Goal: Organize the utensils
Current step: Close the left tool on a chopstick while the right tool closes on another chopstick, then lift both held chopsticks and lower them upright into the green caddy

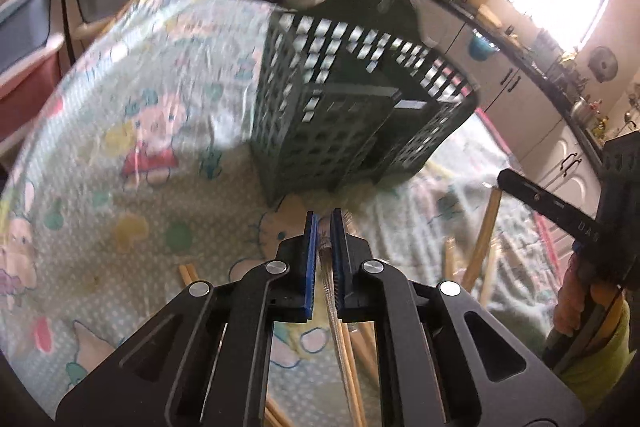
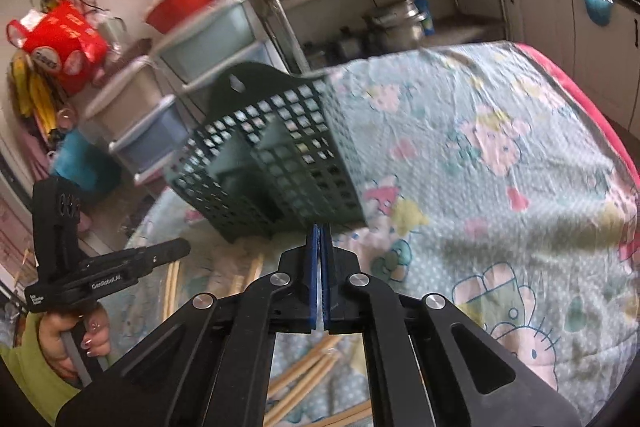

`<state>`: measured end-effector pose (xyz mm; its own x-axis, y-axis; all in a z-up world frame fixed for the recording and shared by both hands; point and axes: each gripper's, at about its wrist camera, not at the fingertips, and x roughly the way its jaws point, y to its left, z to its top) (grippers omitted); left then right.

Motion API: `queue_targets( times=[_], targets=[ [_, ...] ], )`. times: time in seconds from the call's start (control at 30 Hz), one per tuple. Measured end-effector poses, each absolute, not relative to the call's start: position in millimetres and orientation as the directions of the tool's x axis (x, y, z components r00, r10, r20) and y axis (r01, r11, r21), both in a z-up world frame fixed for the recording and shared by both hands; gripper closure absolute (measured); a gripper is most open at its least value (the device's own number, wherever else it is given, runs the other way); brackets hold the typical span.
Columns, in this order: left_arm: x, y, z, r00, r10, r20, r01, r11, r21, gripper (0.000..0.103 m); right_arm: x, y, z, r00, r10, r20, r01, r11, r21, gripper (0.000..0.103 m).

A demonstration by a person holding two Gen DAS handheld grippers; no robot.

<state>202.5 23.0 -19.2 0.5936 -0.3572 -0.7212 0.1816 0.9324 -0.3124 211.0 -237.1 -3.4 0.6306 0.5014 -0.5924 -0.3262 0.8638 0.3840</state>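
Left wrist view, left gripper (image 1: pixel 324 223): I see its blue pads drawn close with a thin, pale, shiny stick (image 1: pixel 334 311) running between them and out the back. I take it for a chopstick or slim utensil handle, clamped. The picture is smeared, so I cannot name it more surely.

Left wrist view, basket (image 1: pixel 352 107): the dark green lattice utensil holder stands upright on the cartoon-print cloth (image 1: pixel 132 131), just ahead of my fingertips. A divider splits its inside into compartments. From here they look empty, though I cannot see the bottoms.

Left wrist view, loose chopsticks (image 1: pixel 482 239): wooden sticks lie on the cloth to the right and under my jaws, which is where I judge the picking is done.

Left wrist view, right gripper (image 1: pixel 560 211): it shows side-on at the right edge, held by a hand in a green sleeve.

Right wrist view, right gripper (image 2: pixel 320 231): jaws pinched fully together. I can see nothing clear between the pads, so whether they hold a thin stick I cannot tell.

Right wrist view, basket (image 2: pixel 276 155): it sits straight beyond my tips with its open top toward me, a fair line for dropping things in.

Right wrist view, wooden chopsticks (image 2: pixel 308 367): several lie crossed on the cloth beneath my jaws, still unsorted.

Right wrist view, left gripper (image 2: pixel 132 263): seen at the left, carried by the other hand (image 2: pixel 76 339).

Judgement: most of the sorting is still ahead.
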Motion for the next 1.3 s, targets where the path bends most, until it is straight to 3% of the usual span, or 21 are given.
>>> queue_targets(
  times=[0.67,1.3],
  targets=[
    [207.8,16.5,98.3,0.792,-0.331,-0.513,0.232,0.941,-0.248,0.100,166.2,-222.8,93.8,0.729,0.559,-0.395,-0.495,0.829,0.259,0.102],
    [225.4,9.8,164.4,0.888,-0.312,-0.338,0.226,0.936,-0.270,0.100,168.9,-239.5,138.1,0.800,0.531,-0.280,-0.480,0.846,0.232,0.102]
  ],
)
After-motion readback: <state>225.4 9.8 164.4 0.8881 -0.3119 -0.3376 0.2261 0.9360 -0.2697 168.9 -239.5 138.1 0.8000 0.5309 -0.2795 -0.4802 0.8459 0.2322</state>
